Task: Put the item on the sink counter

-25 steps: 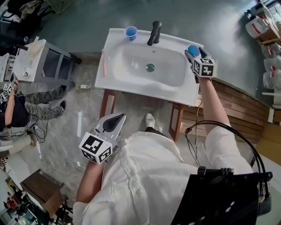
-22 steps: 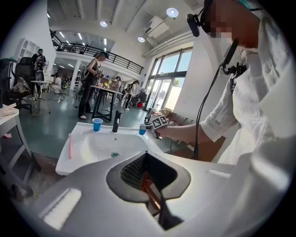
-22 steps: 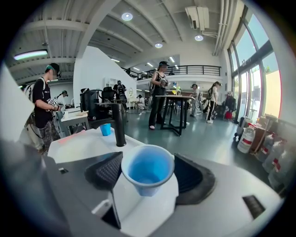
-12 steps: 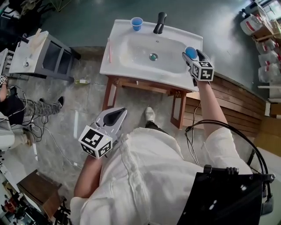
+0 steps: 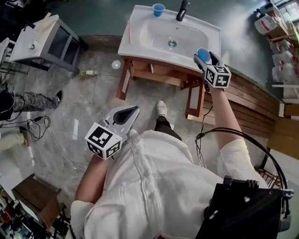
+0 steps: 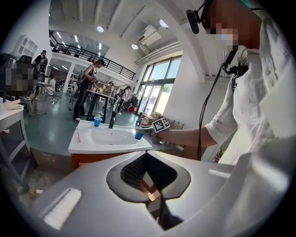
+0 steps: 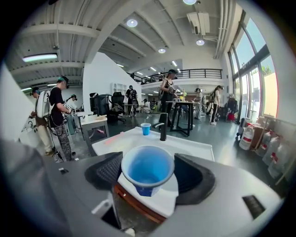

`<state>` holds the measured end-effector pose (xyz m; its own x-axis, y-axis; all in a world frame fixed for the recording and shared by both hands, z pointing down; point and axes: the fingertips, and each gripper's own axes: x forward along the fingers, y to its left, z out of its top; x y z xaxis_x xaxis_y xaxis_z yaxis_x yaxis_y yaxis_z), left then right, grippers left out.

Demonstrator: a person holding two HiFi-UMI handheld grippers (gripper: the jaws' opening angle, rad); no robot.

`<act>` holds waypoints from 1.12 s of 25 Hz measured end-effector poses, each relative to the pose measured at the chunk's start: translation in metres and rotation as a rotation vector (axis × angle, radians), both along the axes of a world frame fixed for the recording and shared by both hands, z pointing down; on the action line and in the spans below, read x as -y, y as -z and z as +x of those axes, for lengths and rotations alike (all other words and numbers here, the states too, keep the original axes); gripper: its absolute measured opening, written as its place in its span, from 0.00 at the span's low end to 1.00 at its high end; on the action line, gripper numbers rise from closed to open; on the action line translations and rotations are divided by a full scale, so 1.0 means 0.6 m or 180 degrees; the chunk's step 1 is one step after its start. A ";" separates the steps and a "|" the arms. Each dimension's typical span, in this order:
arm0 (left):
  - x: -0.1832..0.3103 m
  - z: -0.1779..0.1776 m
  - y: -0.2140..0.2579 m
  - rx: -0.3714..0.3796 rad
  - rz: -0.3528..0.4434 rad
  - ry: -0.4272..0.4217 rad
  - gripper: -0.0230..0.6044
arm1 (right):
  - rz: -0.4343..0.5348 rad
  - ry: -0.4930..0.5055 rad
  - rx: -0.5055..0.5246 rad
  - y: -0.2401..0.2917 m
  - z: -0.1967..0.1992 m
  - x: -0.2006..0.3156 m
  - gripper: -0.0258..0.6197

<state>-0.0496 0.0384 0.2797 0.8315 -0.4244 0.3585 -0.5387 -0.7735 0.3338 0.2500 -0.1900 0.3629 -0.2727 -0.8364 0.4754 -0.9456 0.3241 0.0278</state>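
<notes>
My right gripper [image 5: 203, 55] is shut on a blue paper cup [image 5: 202, 54], held upright just off the front right corner of the white sink counter [image 5: 140, 43]. In the right gripper view the cup [image 7: 147, 167] sits between the jaws of the right gripper [image 7: 148, 172], with the sink counter [image 7: 192, 147] beyond it. A second blue cup [image 5: 159, 9] stands at the counter's back left, beside the black faucet [image 5: 182, 10]. My left gripper [image 5: 132, 111] hangs shut and empty over the floor, well short of the sink; its own view shows the left gripper [image 6: 147, 159] shut.
A pink stick [image 5: 129, 31] lies on the counter's left rim. A grey cabinet [image 5: 46, 39] stands to the left, white jugs [image 5: 275, 28] at the right. Cables [image 5: 42, 126] and a small bottle [image 5: 88, 73] lie on the floor. People stand in the background.
The sink has slid up and away in the head view. The right gripper with the blue cup has come from the sink's right rim to just off its front right corner. The left gripper barely moved.
</notes>
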 end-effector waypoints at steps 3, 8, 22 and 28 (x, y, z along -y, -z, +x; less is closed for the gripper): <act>-0.043 -0.025 -0.011 -0.0027 -0.0003 -0.0041 0.05 | 0.0043 0.0013 0.0062 0.001 -0.040 -0.047 0.58; -0.105 -0.077 -0.033 -0.0003 -0.0053 -0.0026 0.05 | 0.0057 0.0062 0.0126 -0.006 -0.107 -0.118 0.58; -0.208 -0.117 -0.100 0.0012 -0.0307 -0.0084 0.05 | -0.0207 0.0335 0.0203 -0.122 -0.254 -0.265 0.58; -0.209 -0.109 -0.154 0.0100 -0.0500 -0.0164 0.04 | -0.0318 0.0302 0.0255 -0.210 -0.271 -0.255 0.58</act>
<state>-0.1152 0.1639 0.3719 0.8381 -0.3183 0.4431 -0.5118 -0.7400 0.4364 0.0873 -0.0373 0.4890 -0.3887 -0.7547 0.5285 -0.9085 0.4095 -0.0834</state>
